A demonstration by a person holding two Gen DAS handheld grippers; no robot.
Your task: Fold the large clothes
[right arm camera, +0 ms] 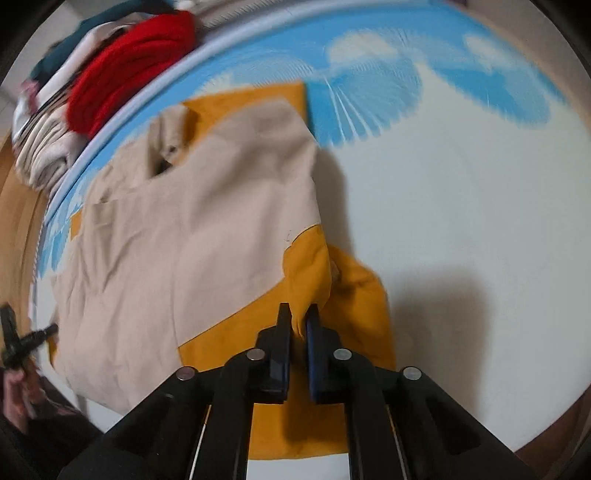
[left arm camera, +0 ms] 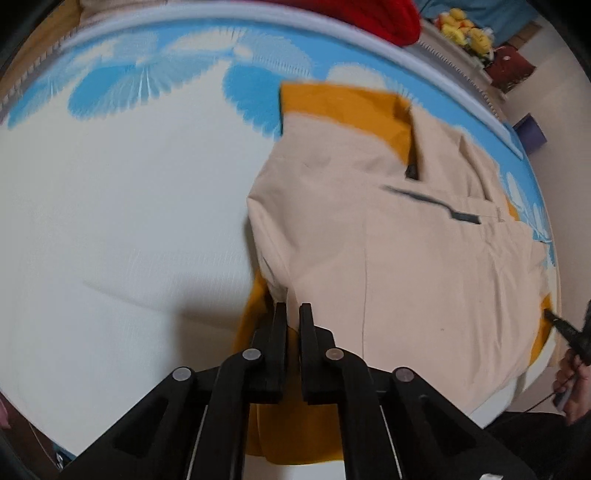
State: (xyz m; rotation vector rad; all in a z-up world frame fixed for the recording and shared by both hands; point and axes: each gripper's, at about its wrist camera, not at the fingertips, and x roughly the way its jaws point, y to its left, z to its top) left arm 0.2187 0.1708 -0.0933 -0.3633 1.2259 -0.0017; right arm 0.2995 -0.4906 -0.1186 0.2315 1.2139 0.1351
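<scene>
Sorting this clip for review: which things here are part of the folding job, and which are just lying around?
Part of the job:
beige and mustard jacket
left gripper, shut on its near edge
right gripper, shut on a mustard fold
bed sheet under it

Lying about:
red knit
clothes pile
yellow plush toys

Both tools are pointing steeply downward, the left tool (left arm camera: 293, 308) and right tool (right arm camera: 298, 309) each pinching a fold of the garment (left arm camera: 388, 240).

The black two-finger right gripper (right arm camera: 298, 314) pinches a fold of the beige, mustard-lined garment (right arm camera: 192, 229) lying on the white, blue-patterned bedsheet (right arm camera: 461, 206); a red knitted cloth (right arm camera: 125, 81) lies beyond.
</scene>
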